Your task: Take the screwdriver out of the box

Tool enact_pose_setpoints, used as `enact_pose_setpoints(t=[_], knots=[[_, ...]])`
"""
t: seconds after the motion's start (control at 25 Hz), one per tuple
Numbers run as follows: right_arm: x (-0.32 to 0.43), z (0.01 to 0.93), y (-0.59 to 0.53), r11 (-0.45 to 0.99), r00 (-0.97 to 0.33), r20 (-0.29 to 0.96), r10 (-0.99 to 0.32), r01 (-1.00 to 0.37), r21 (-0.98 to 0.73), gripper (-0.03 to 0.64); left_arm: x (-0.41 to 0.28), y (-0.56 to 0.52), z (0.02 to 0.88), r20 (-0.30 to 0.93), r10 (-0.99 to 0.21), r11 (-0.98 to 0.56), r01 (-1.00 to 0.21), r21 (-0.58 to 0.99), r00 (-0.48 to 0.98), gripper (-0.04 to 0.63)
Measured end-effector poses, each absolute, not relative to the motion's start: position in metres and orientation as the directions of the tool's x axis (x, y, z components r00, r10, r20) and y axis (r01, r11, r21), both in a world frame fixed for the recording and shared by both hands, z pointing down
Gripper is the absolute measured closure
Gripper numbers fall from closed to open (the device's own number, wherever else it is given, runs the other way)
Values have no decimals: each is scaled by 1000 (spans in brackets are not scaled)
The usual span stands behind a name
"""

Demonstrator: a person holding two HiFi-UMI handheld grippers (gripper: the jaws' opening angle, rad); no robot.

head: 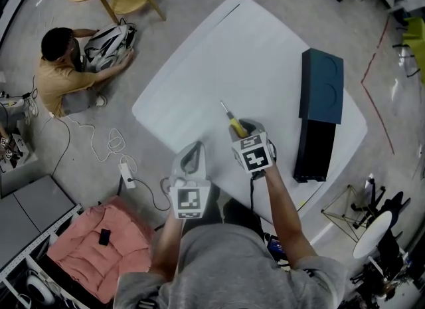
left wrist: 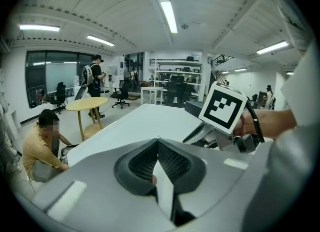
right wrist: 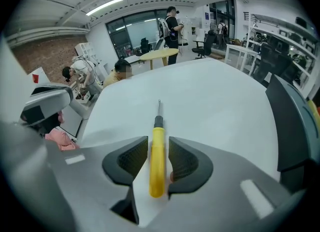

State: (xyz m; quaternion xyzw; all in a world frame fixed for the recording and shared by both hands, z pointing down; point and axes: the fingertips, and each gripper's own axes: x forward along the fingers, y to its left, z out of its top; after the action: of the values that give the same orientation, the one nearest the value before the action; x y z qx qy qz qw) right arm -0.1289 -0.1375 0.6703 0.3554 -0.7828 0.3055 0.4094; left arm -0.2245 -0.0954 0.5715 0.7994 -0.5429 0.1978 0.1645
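Nearest, the left gripper point(left wrist: 157, 142) is closed on nothing, while the right gripper point(right wrist: 159, 145) stands slack around the yellow-handled metal screwdriver point(right wrist: 157, 162) lying on the white table point(head: 265, 55), well apart from the dark oblong box point(head: 321, 88), so removal looks done.

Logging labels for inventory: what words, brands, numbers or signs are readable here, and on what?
No readable words or numbers anywhere.
Left marker cube, right marker cube: black-and-white square patterns, no letters.
Screwdriver, box: no print visible.
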Motion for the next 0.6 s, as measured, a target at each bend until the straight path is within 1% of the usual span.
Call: enact_pose_setpoints(t=[0.08,0.2,0.28,0.48,0.6], knots=[[-131,667,-137,561,-428,847,-314,-804,-198,438,-225,-95,569,491,-806,-357,-933,43,331,583],[-132,658,-135,561,-449,828,-336,-801,-207,377,-224,-92,564,486,-809,-359,-933,37,331,583],[-132,653,-134,564,-458,815,-354,-800,-205,350,-223,-90,559,480,-812,-360,-932,34,331,583],[-132,637,-134,567,-465,793,-394,-802,-189,337,-221,-88,549,463,-820,-369,-929,24,338,583],[-128,624,-134,560,-455,778,-433,-812,-163,356,-219,-87,541,447,-826,-378,-926,14,344,583]])
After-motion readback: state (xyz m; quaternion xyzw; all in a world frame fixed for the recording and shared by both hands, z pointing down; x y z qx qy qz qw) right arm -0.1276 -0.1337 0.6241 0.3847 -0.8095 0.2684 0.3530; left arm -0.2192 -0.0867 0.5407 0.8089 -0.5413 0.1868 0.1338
